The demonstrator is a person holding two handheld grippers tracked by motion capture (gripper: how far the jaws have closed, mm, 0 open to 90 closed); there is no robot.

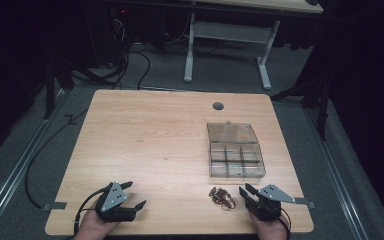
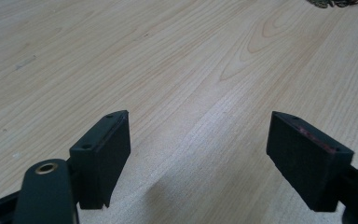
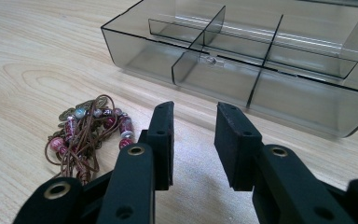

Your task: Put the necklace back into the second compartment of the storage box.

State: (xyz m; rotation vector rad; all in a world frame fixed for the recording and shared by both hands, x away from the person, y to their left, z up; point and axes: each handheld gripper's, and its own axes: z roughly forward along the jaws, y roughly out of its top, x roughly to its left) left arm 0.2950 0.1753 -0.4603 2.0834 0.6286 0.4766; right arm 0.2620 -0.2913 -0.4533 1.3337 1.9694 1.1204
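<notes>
A tangle of beaded cord jewellery (image 1: 222, 198) (image 3: 87, 135) with pink and red beads lies near the table's front edge, right of centre. Behind it stands a clear smoky plastic organiser box (image 1: 236, 157) (image 3: 242, 65) with several compartments and its lid folded open at the back. My right gripper (image 1: 248, 192) (image 3: 193, 137) rests at the front right, just right of the jewellery, open with a narrow gap and nothing between its pads. My left gripper (image 1: 133, 195) (image 2: 198, 156) sits at the front left, open wide over bare wood.
The wooden table (image 1: 150, 140) has a grey cable grommet (image 1: 218, 106) near its far edge. A second desk's white legs (image 1: 190, 50) and cables stand on the floor beyond. Dark surroundings flank both sides.
</notes>
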